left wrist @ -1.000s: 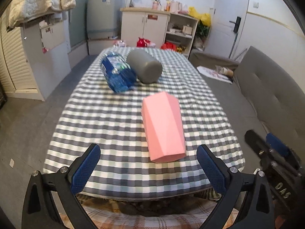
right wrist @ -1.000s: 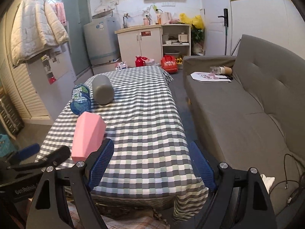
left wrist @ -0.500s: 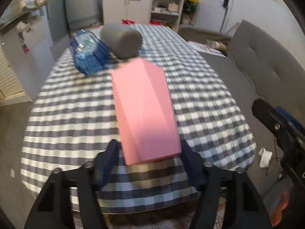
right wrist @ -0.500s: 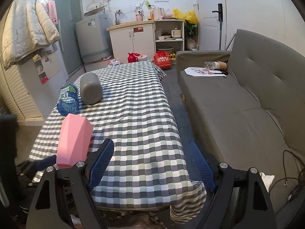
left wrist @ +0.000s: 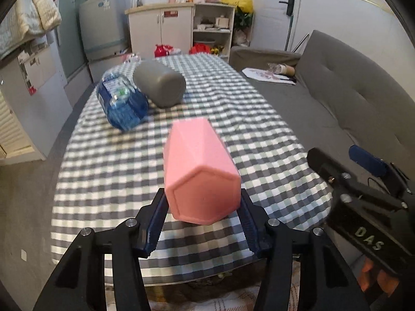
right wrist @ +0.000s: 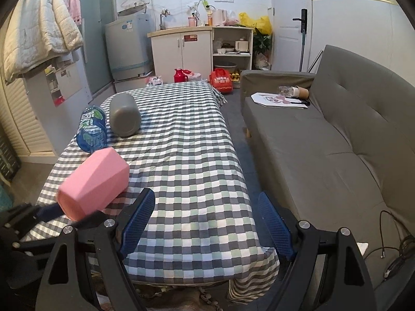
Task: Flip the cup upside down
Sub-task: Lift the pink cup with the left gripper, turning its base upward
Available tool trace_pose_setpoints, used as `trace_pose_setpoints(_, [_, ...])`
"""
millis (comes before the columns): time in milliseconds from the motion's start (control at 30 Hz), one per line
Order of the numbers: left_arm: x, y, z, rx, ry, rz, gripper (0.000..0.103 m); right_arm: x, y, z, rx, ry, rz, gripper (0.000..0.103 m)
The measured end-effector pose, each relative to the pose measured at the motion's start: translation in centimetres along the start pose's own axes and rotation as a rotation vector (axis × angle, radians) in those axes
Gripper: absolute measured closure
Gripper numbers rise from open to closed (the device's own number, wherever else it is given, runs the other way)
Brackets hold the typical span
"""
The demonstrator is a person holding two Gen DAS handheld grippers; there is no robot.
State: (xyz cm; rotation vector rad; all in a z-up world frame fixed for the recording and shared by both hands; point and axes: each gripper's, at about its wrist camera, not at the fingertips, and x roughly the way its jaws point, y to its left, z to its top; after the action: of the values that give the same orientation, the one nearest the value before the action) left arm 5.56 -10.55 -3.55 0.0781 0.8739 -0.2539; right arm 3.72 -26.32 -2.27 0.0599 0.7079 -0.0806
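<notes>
A pink faceted cup (left wrist: 199,171) is held by its base end in my left gripper (left wrist: 202,220), which is shut on it. The cup is lifted off the checked tablecloth (left wrist: 129,165) and tilted, its closed base toward the camera. In the right wrist view the cup (right wrist: 93,184) hangs above the table's near left corner, with the left gripper's fingers (right wrist: 49,211) behind it. My right gripper (right wrist: 207,223) is open and empty over the table's near edge, to the right of the cup.
A blue water bottle (left wrist: 122,103) and a grey cylinder cup (left wrist: 160,85) lie on their sides at the far left of the table. A grey sofa (right wrist: 337,142) runs along the right. Cabinets and a fridge (right wrist: 129,49) stand at the back.
My left gripper closed on the pink cup's base end and lifted it off the table, tilting it up. The right gripper stayed open and nearly still.
</notes>
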Motion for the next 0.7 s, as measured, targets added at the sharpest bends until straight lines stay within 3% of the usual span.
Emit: trace_pose_setpoints(700, [-1.7,0.7,1.3,-0.011,-0.012,0.012,0.049,-1.1,-0.2,-0.2,-0.001,-0.02,0.013,0.021])
